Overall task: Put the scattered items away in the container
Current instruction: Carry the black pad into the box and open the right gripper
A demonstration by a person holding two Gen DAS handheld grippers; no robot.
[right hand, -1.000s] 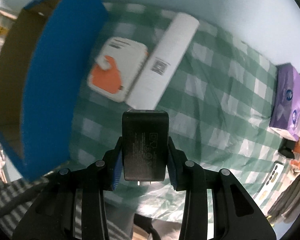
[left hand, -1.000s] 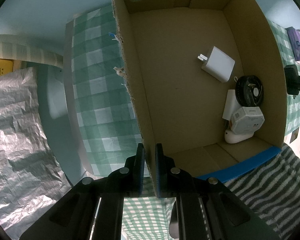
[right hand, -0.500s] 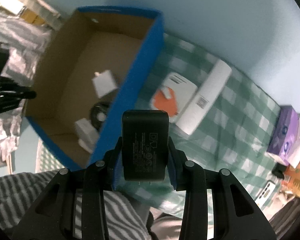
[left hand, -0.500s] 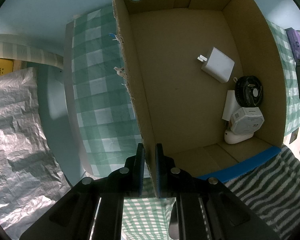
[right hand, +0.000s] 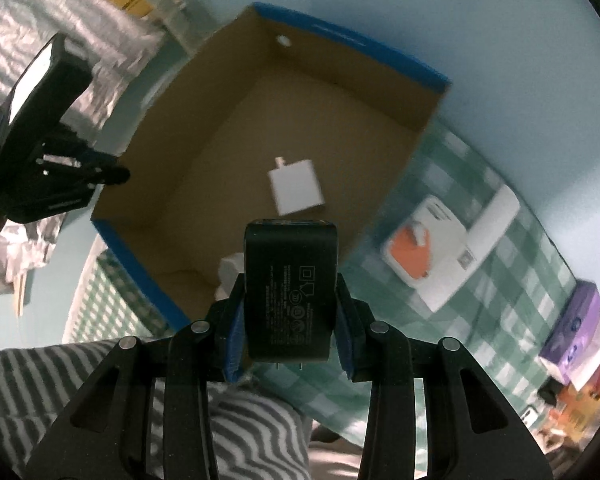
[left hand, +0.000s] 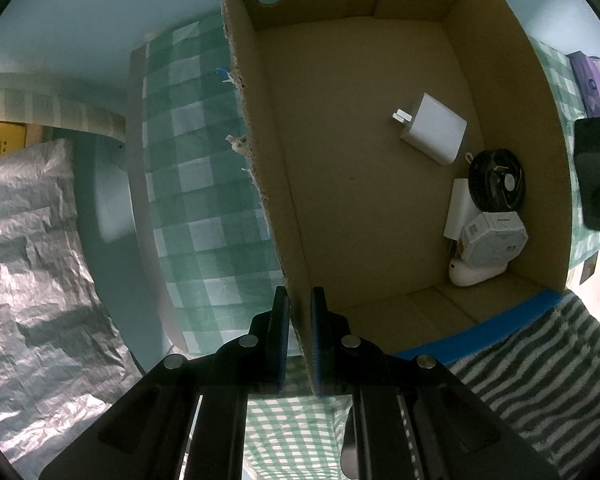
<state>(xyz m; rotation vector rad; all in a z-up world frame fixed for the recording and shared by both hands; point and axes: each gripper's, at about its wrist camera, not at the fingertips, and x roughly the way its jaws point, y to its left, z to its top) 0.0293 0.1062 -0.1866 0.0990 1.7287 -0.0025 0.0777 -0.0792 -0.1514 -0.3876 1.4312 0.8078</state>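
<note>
My left gripper is shut on the left wall of the blue-edged cardboard box; the box also shows in the right wrist view. Inside lie a white charger, a black round fan, a white octagonal box and other white items. My right gripper is shut on a black power adapter and holds it above the box's near right side. The adapter shows at the right edge of the left wrist view.
On the green checked cloth, right of the box, lie a white and orange package and a long white box. Purple tissue packs sit further right. Crinkled silver sheeting lies left of the table.
My right gripper has carried the black adapter left, from above the cloth to above the box. My left gripper has kept its hold on the box wall.
</note>
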